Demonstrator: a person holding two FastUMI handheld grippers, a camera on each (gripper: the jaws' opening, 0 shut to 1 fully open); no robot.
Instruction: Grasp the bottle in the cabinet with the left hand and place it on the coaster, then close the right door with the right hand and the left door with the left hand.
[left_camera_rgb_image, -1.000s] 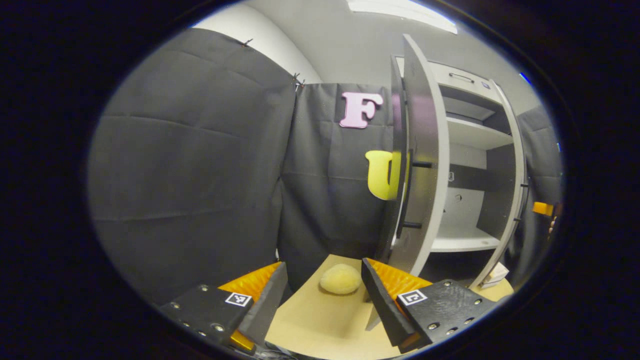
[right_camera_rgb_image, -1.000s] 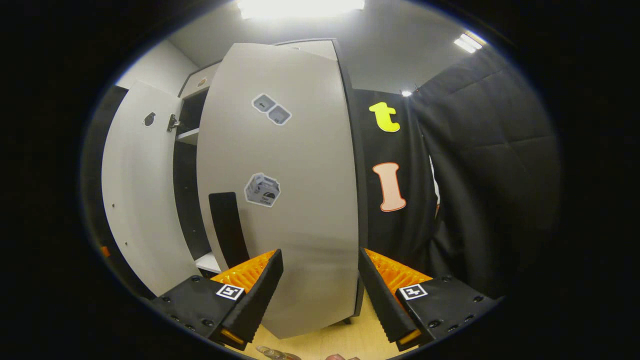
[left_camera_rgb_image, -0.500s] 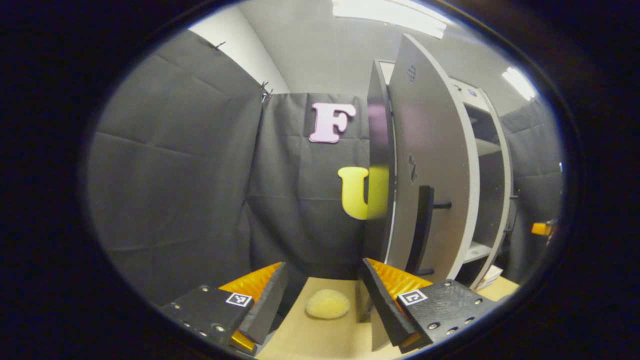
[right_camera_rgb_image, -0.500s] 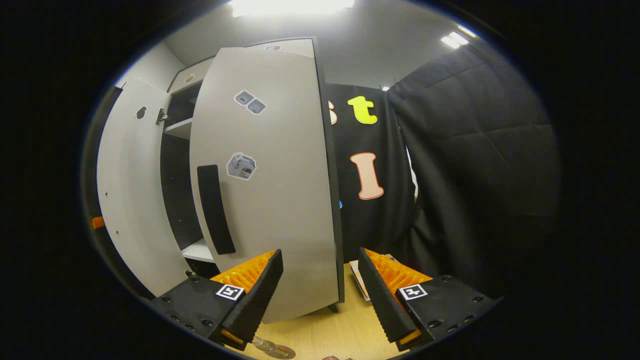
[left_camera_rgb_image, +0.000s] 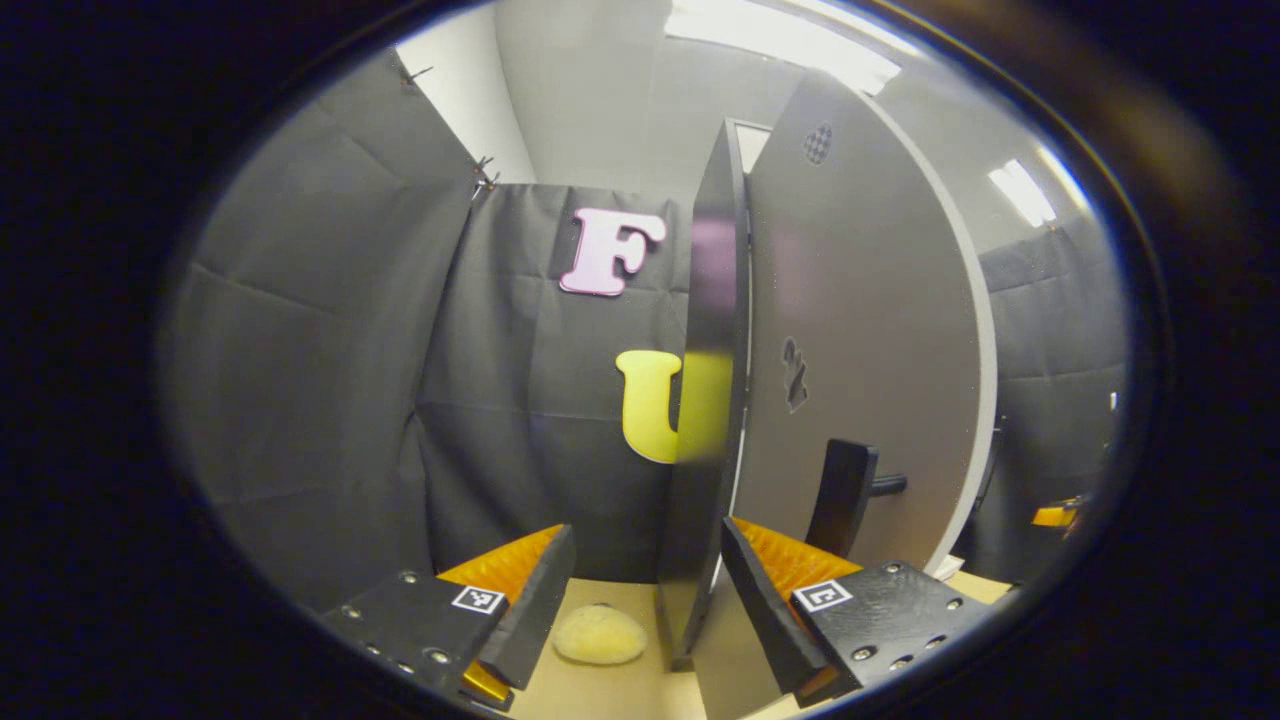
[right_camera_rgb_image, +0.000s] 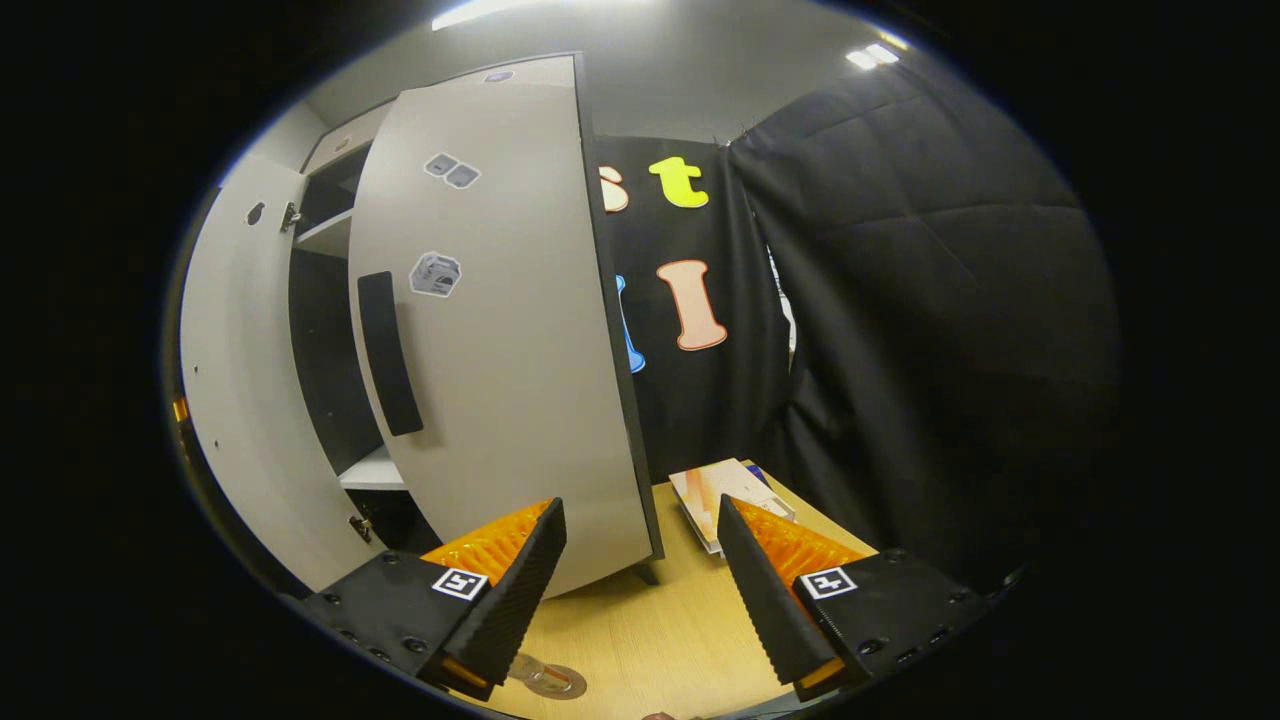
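Since half a second ago, the tall pale grey left door (left_camera_rgb_image: 860, 330) of the cabinet has swung further toward closing: in your left gripper view it now hides the shelves that you saw before, and its dark edge (left_camera_rgb_image: 705, 420) stands upright between the fingers. Your left gripper (left_camera_rgb_image: 645, 600) is wide open and holds nothing; its right finger (left_camera_rgb_image: 765, 610) is just beside the lower face of this door, but I cannot tell if it touches. The black bar handle (left_camera_rgb_image: 840, 495) runs vertical, near this finger. The round yellow sponge (left_camera_rgb_image: 600, 635) now lies lower, on the light wooden table (left_camera_rgb_image: 610, 690).

In your right gripper view, the pale grey right door (right_camera_rgb_image: 490, 330) is further away than before, not fully closed, with its long axis upright. Your right gripper (right_camera_rgb_image: 640, 590) is also wide open and empty, apart from the door. Low on the table you see the base of the clear bottle on the round coaster (right_camera_rgb_image: 545, 680), near the left finger.
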